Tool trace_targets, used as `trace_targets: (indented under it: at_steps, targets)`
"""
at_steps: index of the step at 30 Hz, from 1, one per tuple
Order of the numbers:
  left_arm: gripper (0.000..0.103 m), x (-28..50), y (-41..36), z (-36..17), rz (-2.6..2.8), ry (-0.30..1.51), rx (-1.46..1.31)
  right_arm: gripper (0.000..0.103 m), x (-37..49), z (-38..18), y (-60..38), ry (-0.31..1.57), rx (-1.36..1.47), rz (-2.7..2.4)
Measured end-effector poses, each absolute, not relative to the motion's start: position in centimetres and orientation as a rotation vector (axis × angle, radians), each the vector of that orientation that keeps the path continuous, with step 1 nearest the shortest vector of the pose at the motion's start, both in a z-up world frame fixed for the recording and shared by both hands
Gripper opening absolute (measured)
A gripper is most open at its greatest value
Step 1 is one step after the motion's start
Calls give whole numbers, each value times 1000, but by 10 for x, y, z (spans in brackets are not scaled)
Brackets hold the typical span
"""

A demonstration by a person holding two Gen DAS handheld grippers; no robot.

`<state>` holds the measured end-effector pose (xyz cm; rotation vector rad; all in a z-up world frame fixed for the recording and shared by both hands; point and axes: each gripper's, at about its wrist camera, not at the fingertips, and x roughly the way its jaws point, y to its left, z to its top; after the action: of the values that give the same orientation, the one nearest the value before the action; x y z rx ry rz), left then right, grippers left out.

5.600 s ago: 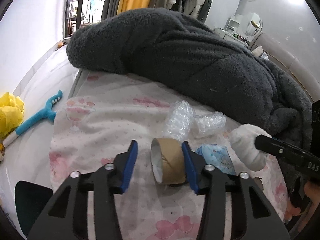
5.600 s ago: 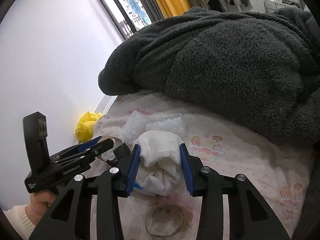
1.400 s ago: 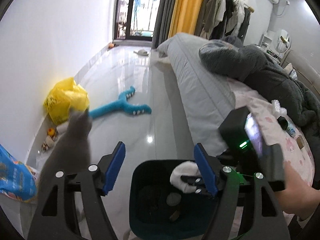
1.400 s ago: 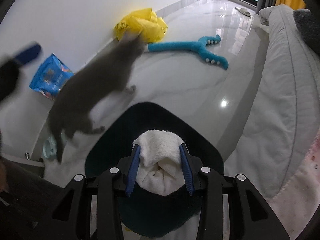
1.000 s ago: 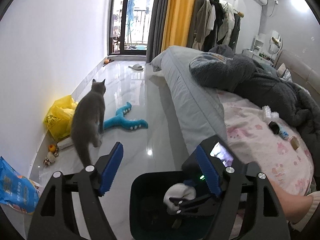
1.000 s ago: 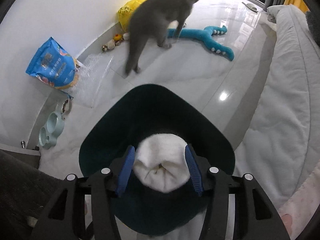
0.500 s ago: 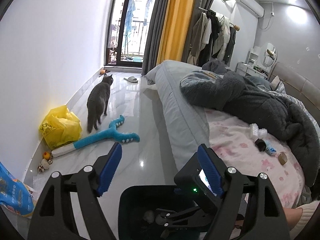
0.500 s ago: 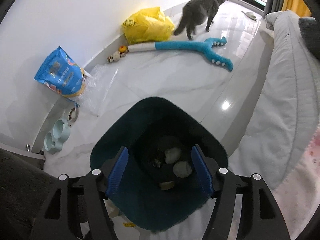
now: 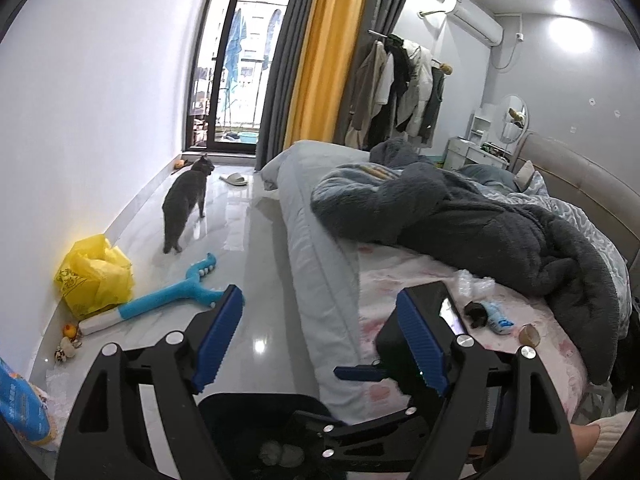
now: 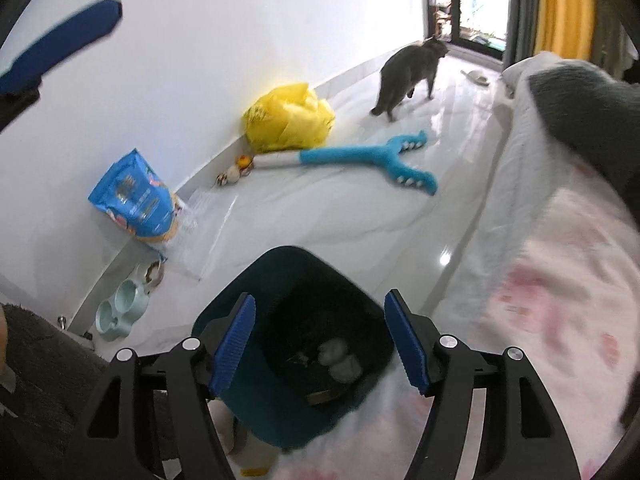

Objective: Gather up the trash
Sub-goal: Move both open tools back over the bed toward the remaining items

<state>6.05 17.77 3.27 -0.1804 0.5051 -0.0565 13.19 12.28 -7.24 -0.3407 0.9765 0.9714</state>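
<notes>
Above the dark bin, the right gripper was held spread and empty (white wads inside); the left gripper likewise.

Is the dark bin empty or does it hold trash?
Not empty: white wads and a brownish piece lie at the bottom of the dark bin.

— Ahead of our left gripper we see glossy pale floor tiles and a fuzzy grey blanket.

— Below our right gripper we find a matt dark plastic bin, a crinkly yellow plastic bag beyond it, and ribbed blue pads.
</notes>
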Motion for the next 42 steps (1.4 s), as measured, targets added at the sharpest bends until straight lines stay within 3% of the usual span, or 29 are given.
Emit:
trace_targets:
  at_steps: [24,42]
  targets:
    - [84,104,59,43,-139,480,6,71,170,-40,-70,834,-281,692]
    - [84,169,-3,-7,-224,593,76,74,178,-53,-203,803,-207,567]
